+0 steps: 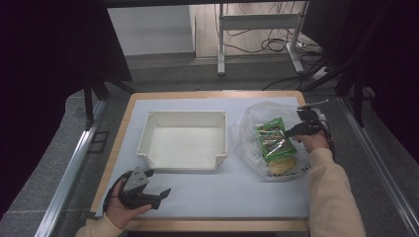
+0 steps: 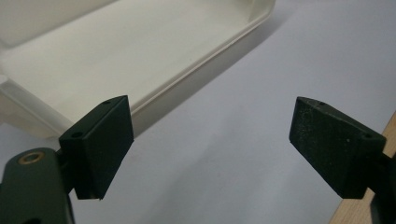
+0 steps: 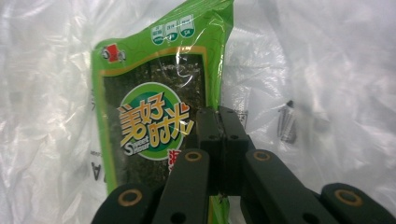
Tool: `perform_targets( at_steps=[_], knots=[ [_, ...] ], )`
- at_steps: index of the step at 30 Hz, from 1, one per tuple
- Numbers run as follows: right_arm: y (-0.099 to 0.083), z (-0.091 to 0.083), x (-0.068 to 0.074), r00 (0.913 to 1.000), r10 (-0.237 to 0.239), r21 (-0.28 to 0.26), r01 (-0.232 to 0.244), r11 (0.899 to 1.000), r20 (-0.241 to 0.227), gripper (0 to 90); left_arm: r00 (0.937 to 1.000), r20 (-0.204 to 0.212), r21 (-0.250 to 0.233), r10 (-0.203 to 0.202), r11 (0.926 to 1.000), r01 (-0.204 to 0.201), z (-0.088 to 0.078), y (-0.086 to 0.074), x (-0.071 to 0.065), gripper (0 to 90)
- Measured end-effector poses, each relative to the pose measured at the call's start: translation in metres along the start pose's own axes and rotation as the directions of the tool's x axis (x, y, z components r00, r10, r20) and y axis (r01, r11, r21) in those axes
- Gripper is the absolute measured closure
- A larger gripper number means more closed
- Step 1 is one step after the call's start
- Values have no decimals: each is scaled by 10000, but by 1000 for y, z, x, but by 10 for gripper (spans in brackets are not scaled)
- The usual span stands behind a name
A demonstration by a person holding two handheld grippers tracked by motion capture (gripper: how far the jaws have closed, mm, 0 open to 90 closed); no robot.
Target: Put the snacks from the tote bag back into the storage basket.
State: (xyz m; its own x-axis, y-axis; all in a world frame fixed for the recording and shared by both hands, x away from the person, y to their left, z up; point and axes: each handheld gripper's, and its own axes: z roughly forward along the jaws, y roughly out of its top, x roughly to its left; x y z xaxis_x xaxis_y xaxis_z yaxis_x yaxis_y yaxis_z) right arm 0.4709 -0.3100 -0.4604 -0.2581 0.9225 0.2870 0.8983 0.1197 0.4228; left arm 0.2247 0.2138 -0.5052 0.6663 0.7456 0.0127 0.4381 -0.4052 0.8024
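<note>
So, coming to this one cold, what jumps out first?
The bright green snack packet inside the clear plastic bag at the table's right side, with the right gripper shut on the packet's edge. Next, the empty white tray mid-table, and the left gripper resting open near the front edge.

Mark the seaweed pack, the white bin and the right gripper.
seaweed pack (image 3: pixel 149 121), right gripper view, round logo on its front.
white bin (image 1: pixel 148 129), high view, left wall.
right gripper (image 3: pixel 219 122), right gripper view, where the shut jaw tips meet.
</note>
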Motion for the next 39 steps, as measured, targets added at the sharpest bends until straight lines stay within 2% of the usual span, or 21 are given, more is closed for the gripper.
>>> perform_targets(
  at_steps=[4, 5, 10, 15, 24, 31, 39],
  knots=[
    [-1, -9, 0, 9998, -81, -178, 84, 9998, 173, 900, 10000, 0, -17, 6, 10000, -6, -1, 0, 0, 141],
    [-1, -15, -1, 9998, -40, -394, 48, 9992, 200, 900, 10000, 1, -19, 9, 10000, -9, -1, 0, 0, 140],
    [-2, -30, -3, 9990, -48, -744, 82, 9972, 455, 900, 10000, -5, -24, 6, 10000, -6, -1, 0, 0, 141],
    [-3, -44, -4, 9993, -49, -1158, 92, 9932, 368, 900, 10000, -2, -18, 5, 10000, -5, -1, 0, 0, 141],
    [-6, -53, 2, 9998, -136, -1445, 154, 9894, 136, 900, 10000, -14, -26, 6, 10000, -6, -1, 0, 0, 140],
    [-6, -58, 9, 9996, -241, -1898, 211, 9816, -136, 900, 10000, -4, -51, -19, 10000, 19, -1, 0, 0, 141],
    [-5, -60, 11, 9993, -311, -2011, 267, 9792, -191, 900, 10000, -28, -21, -19, 10000, 19, -1, 0, 0, 140]
  ],
)
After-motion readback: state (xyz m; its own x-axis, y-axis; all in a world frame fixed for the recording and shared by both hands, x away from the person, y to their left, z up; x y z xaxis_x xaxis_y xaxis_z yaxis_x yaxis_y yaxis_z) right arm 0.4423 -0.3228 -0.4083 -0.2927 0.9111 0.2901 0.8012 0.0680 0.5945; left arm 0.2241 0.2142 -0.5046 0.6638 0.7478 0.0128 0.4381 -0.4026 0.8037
